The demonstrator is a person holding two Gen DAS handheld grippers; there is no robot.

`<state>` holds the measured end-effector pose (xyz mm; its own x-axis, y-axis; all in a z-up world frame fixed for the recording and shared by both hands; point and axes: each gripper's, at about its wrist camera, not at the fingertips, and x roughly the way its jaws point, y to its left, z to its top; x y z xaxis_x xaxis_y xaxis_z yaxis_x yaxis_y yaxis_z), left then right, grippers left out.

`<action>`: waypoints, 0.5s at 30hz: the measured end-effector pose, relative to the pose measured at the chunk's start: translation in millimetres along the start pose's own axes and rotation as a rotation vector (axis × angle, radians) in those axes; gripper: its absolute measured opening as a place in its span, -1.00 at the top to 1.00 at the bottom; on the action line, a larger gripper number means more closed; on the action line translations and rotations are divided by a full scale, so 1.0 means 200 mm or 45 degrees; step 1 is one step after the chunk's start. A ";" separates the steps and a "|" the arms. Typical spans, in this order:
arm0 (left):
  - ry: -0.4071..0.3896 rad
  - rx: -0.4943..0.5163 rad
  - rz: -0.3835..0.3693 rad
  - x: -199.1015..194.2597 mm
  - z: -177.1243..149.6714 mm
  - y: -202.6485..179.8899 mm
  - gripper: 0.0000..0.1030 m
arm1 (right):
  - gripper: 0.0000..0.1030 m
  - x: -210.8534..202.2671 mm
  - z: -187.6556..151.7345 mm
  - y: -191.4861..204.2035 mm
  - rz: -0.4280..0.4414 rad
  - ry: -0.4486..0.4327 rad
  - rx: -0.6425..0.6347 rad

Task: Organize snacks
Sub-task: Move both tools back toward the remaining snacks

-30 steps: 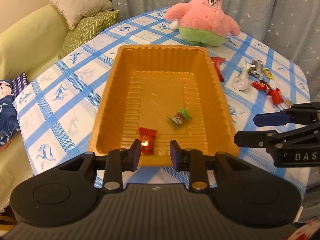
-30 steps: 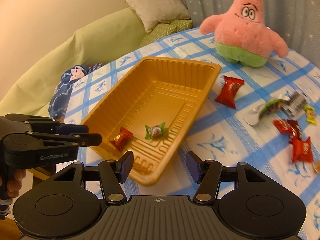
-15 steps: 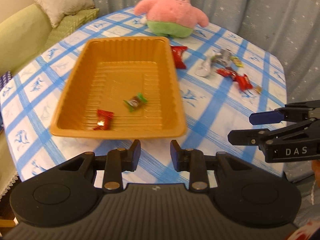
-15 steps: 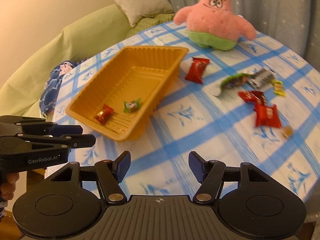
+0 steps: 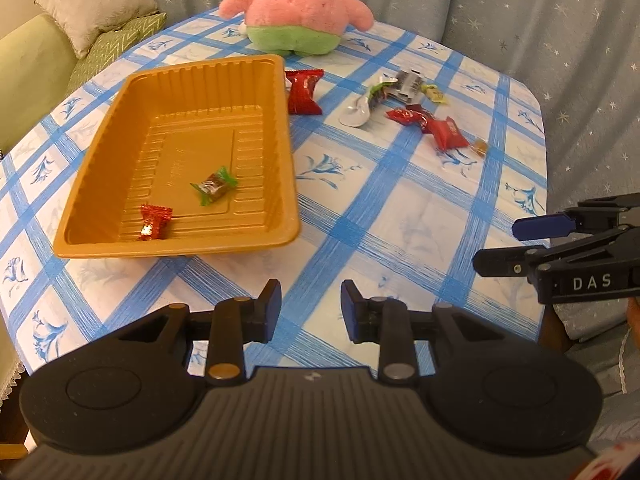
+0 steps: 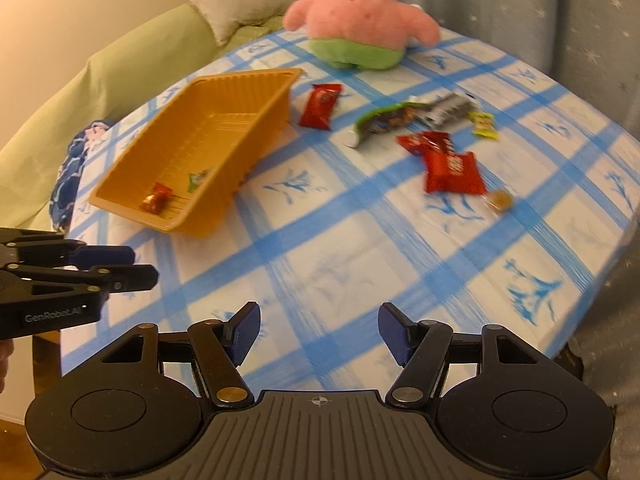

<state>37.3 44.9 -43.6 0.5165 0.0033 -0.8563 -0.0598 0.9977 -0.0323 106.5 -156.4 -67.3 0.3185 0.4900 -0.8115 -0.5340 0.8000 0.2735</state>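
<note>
An orange tray (image 5: 176, 250) (image 6: 256, 132) on the blue-checked tablecloth holds a red candy (image 5: 155, 222) (image 6: 157, 198) and a green-wrapped candy (image 5: 214, 185) (image 6: 198, 179). A red packet (image 5: 304, 91) (image 6: 322, 105) lies just right of the tray. Further right are scattered a green-white packet (image 5: 366, 104) (image 6: 384, 120), a silver packet (image 5: 408, 85), a yellow candy (image 6: 484, 124), red packets (image 5: 448, 132) (image 6: 452, 170) and a small caramel candy (image 5: 479, 146) (image 6: 499, 200). My left gripper (image 5: 310, 308) (image 6: 142, 266) hovers near the tray's front right corner, slightly open and empty. My right gripper (image 6: 320, 332) (image 5: 498, 245) hangs over the table's near right part, open and empty.
A pink star plush (image 5: 296, 8) (image 6: 360, 16) sits at the far side of the table. A green sofa (image 6: 120, 80) with cushions (image 5: 96, 16) stands to the left. Starred curtains hang behind. The table's edge (image 5: 540, 184) runs close on the right.
Both grippers have drawn back from the tray and shifted right, so the loose snacks now sit nearer the middle of both views. The right jaws stand a little wider.
</note>
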 end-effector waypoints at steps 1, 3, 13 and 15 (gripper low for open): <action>0.003 0.000 0.002 0.00 0.00 -0.01 0.44 | -0.27 0.00 -0.01 -0.02 -0.006 0.000 0.006; 0.007 -0.006 0.004 0.01 0.00 -0.03 0.44 | -0.27 -0.01 -0.01 -0.05 -0.015 0.002 0.016; -0.001 -0.012 0.006 0.06 0.04 -0.15 0.42 | -0.27 -0.04 0.00 -0.18 -0.049 -0.008 0.033; -0.002 -0.011 0.005 0.07 0.05 -0.18 0.40 | -0.27 -0.04 0.00 -0.22 -0.058 -0.008 0.039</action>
<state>56.0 10.5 -49.1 0.5175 0.0074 -0.8557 -0.0689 0.9971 -0.0331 127.5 -195.2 -72.9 0.3470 0.4552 -0.8200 -0.4945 0.8317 0.2524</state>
